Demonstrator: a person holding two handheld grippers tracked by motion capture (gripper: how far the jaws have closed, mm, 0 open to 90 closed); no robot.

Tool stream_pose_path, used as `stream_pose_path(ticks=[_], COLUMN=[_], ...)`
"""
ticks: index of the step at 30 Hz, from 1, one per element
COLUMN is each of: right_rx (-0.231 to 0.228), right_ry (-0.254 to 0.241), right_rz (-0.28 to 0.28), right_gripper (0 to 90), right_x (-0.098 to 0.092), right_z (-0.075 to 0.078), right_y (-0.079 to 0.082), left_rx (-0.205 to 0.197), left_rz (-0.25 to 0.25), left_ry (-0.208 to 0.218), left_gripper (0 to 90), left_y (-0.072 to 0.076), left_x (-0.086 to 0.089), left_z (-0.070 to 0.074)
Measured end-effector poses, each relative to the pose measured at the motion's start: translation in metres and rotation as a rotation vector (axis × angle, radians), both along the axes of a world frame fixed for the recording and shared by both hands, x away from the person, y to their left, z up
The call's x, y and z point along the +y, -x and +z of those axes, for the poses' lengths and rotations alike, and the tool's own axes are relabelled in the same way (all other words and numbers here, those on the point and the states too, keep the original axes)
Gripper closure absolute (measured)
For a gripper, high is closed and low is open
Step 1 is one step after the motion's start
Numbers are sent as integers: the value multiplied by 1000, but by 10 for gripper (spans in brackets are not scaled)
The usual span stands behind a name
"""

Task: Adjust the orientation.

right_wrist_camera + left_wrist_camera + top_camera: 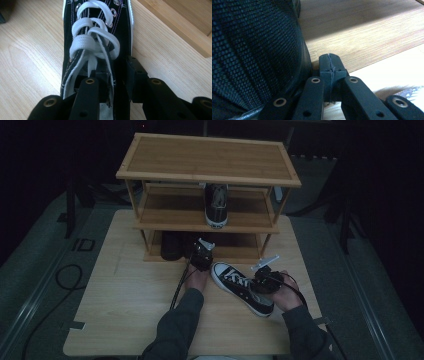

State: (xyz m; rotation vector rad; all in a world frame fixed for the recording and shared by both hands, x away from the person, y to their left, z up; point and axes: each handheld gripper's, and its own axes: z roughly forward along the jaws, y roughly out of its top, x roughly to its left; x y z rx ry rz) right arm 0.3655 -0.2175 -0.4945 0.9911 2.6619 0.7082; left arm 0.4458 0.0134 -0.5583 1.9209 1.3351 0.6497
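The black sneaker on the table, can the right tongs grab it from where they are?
Probably yes. The right tongs already straddle one side wall of the black sneaker at its opening, one tip inside by the white laces, the other outside. Nothing blocks them; the left tongs sit shut, away by the shoe rack.
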Motion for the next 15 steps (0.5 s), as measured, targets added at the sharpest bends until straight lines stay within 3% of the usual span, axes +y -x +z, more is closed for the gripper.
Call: stream_pose_path(ticks=[2,6,10,15], right_rx=[9,14,36,76], right_ry=[-17,-25,-53,-126], right_rz=[4,8,-15,-52], right_gripper=[815,866,880,883], right_x=[-2,-3,-6,-11], right_z=[0,2,5,8], right_y=[-1,0,0,2], left_rx=[0,-1,-1,-1], left_rz=[-1,0,-1,-1], left_ry=[-3,-5,-6,-5], left_gripper=[900,900,900,900], left_y=[0,0,0,0], left_x=[0,0,0,0], left_z=[0,0,0,0])
